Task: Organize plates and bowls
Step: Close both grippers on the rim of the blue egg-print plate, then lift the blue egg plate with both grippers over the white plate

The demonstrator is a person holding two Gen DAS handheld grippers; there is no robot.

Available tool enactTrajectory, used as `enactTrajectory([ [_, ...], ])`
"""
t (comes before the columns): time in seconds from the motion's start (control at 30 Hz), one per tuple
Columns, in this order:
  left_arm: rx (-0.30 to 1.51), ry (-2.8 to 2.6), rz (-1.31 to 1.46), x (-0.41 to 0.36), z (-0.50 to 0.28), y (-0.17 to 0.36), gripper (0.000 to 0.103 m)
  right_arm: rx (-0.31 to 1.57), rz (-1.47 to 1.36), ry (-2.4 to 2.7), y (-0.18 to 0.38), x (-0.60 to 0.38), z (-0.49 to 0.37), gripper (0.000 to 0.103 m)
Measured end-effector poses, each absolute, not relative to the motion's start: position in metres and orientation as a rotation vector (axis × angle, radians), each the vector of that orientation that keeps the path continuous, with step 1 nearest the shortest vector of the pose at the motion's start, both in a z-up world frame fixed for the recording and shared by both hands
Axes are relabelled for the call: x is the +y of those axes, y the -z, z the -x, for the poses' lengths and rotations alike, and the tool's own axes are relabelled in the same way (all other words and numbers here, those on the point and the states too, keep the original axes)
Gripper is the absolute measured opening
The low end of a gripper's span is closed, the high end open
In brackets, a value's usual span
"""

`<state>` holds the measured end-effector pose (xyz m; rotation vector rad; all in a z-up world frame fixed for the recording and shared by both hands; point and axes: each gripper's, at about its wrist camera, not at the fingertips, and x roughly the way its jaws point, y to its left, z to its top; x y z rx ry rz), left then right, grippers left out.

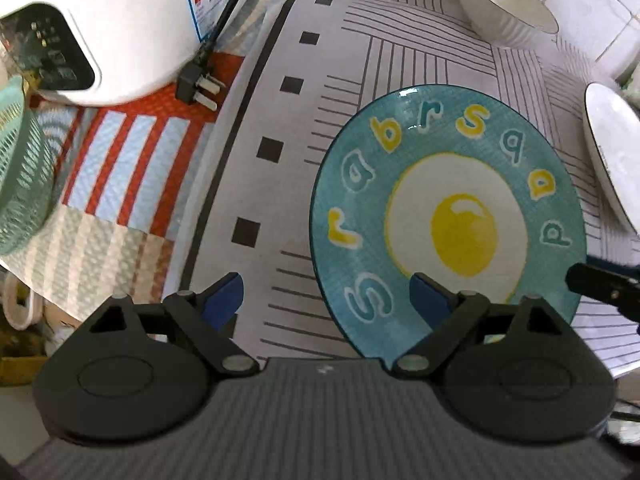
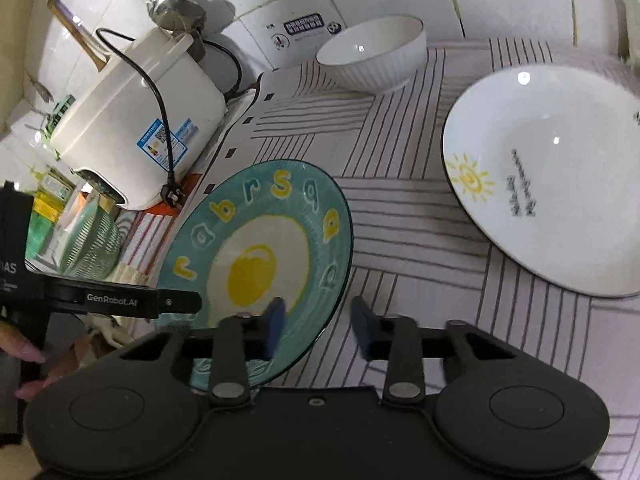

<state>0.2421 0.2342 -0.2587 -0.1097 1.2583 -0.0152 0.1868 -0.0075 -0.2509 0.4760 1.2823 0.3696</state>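
Note:
A teal plate (image 1: 448,208) painted with a fried egg and yellow letters lies flat on the striped mat (image 1: 360,60). My left gripper (image 1: 326,300) is open wide and straddles the plate's left rim, one blue pad over the plate and the other over the mat. In the right wrist view the same teal plate (image 2: 256,256) has its right rim between the pads of my right gripper (image 2: 319,322). That gripper's jaws stand narrow, and mat still shows between the rim and the outer pad. A white ribbed bowl (image 2: 376,56) and a white plate with a sun drawing (image 2: 552,184) rest farther back.
A white rice cooker (image 2: 140,120) with a loose black plug (image 1: 196,88) stands left of the mat. A green slotted basket (image 1: 20,168) sits beside it. The white bowl (image 1: 504,8) is near the tiled wall. A hand (image 2: 28,356) shows at the left edge.

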Motion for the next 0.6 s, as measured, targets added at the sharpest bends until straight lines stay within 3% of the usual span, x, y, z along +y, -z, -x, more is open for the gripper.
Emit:
enactTrajectory([
  [0.1,1.259,0.028,0.116,0.235,-0.243,0.261,0.073,1.297,-0.504,-0.352,0.256,-0.009,-0.187,0.019],
  [0.17,1.254,0.028,0.123,0.236,-0.244,0.262,0.07,1.308,-0.522,-0.345,0.259,-0.01,-0.188,0.017],
  [0.27,1.235,0.035,0.143,0.237,-0.245,0.26,0.056,1.309,-0.544,-0.339,0.262,-0.012,-0.188,0.013],
  [0.43,1.259,0.039,0.189,0.241,-0.253,0.259,0.05,1.301,-0.555,-0.33,0.262,-0.012,-0.187,0.013],
  [0.5,1.259,0.042,0.221,0.243,-0.255,0.258,0.037,1.298,-0.563,-0.326,0.263,-0.013,-0.187,0.013],
  [0.6,1.256,0.064,0.248,0.243,-0.255,0.258,0.029,1.308,-0.598,-0.316,0.268,-0.015,-0.188,0.013],
])
